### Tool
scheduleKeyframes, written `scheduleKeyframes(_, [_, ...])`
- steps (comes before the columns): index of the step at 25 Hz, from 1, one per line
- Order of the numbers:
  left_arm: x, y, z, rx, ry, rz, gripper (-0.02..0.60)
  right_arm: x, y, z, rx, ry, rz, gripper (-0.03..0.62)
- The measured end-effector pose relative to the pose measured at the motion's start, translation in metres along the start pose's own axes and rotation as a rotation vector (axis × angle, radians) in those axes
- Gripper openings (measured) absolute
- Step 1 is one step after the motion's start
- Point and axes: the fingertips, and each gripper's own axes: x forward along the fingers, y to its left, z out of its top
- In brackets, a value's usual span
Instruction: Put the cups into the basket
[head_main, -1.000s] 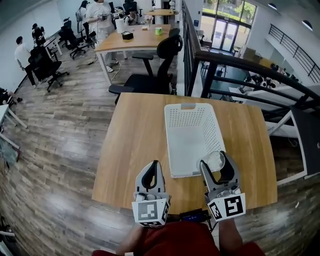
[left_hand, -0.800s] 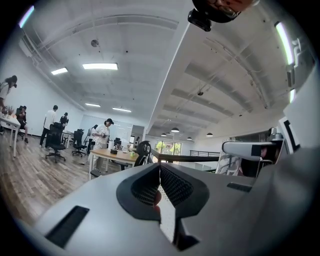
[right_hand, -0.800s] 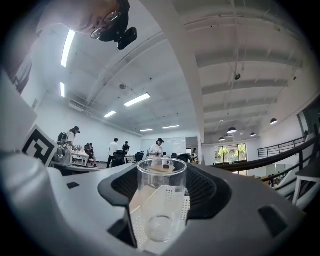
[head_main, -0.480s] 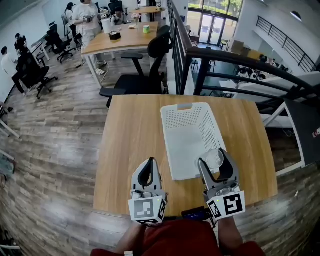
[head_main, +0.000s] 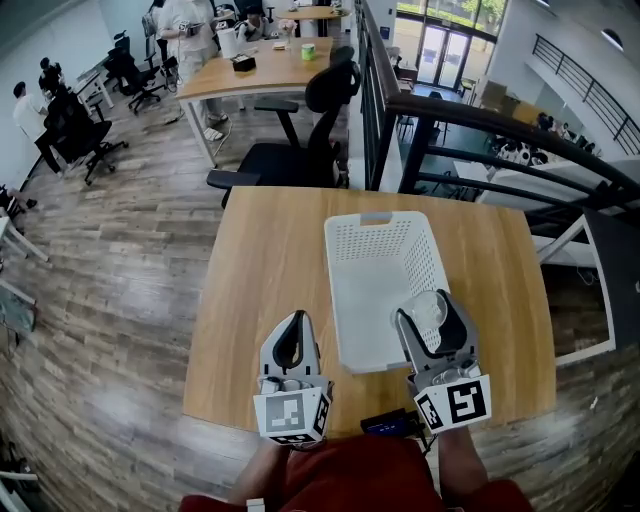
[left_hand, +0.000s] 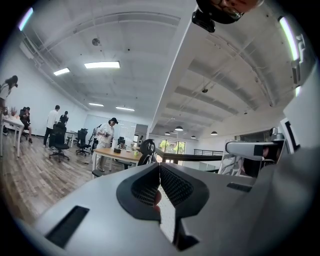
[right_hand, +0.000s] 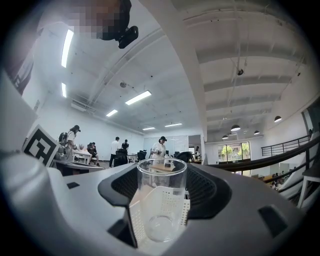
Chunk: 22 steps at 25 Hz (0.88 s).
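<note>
head view: right tool (head_main: 424, 318) grips a clear cup (right_hand: 161, 200) above the near end of the white basket (head_main: 375, 235); left tool (head_main: 295, 325) closed, empty. next, probably lower it inside and release.

Bright overhead strip lts (left_hand: 102, 65); sharp ctr, fisheye warp at edges

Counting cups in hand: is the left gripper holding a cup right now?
No: the left gripper has its jaws closed together, with no cup between them.
</note>
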Motion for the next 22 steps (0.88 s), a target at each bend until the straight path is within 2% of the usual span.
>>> scheduleKeyframes(22, [0.003,0.013,-0.007,-0.021,0.011,0.07,0.008,0.056,-0.023,-0.025,0.009,0.033,0.047,0.284])
